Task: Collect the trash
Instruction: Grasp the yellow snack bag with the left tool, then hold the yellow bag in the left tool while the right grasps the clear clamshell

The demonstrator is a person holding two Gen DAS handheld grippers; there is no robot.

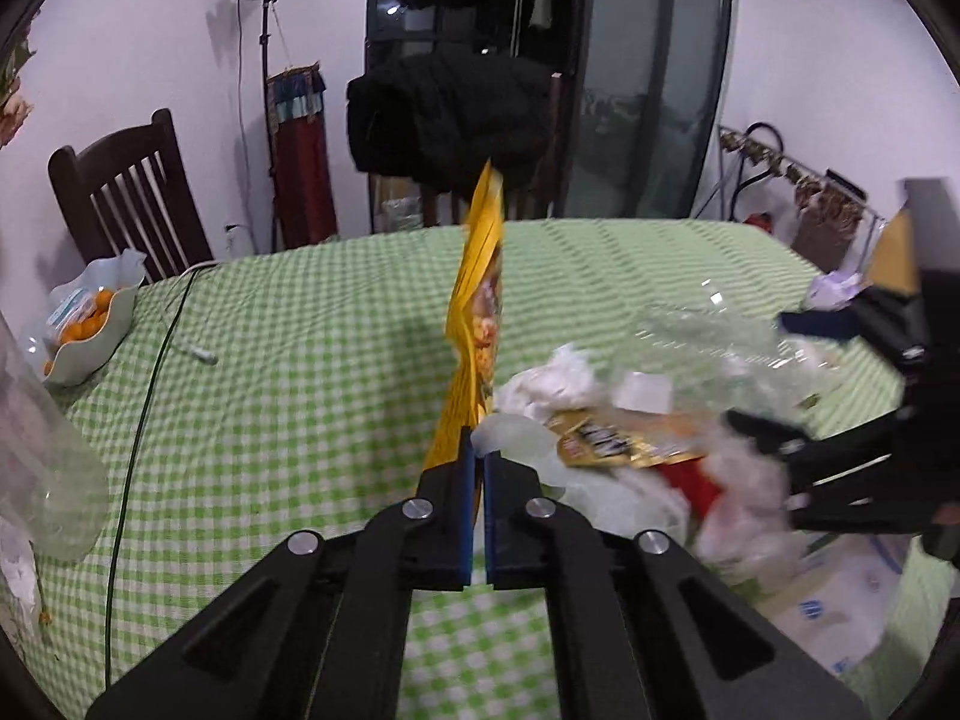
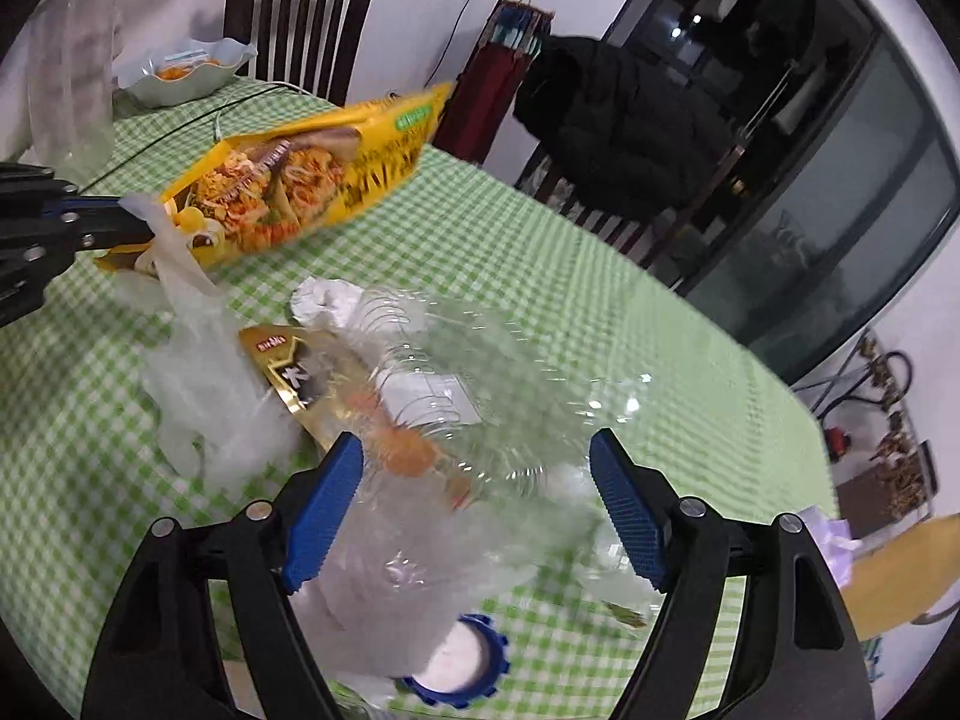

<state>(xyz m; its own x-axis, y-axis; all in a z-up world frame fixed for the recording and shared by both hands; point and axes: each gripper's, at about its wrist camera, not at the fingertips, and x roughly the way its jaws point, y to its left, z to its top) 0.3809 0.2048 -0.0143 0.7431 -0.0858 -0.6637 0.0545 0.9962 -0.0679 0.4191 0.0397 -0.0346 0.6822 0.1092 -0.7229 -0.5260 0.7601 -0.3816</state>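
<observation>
On the green checked table (image 1: 300, 360), your right gripper (image 2: 477, 468) stands wide around the clear plastic bottle (image 2: 480, 396) — pads not pressing; your left gripper (image 1: 477, 456) is clenched on the yellow snack bag (image 1: 480, 300), lifted left of the trash pile

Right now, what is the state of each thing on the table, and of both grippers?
left gripper: shut on the yellow snack bag
yellow snack bag: lifted off the table
right gripper: open, around the clear plastic bottle
clear plastic bottle: lying down, blue cap on
gold wrapper: lying flat
crumpled tissue: on the tablecloth
fruit bowl: upright, holding orange fruit
</observation>
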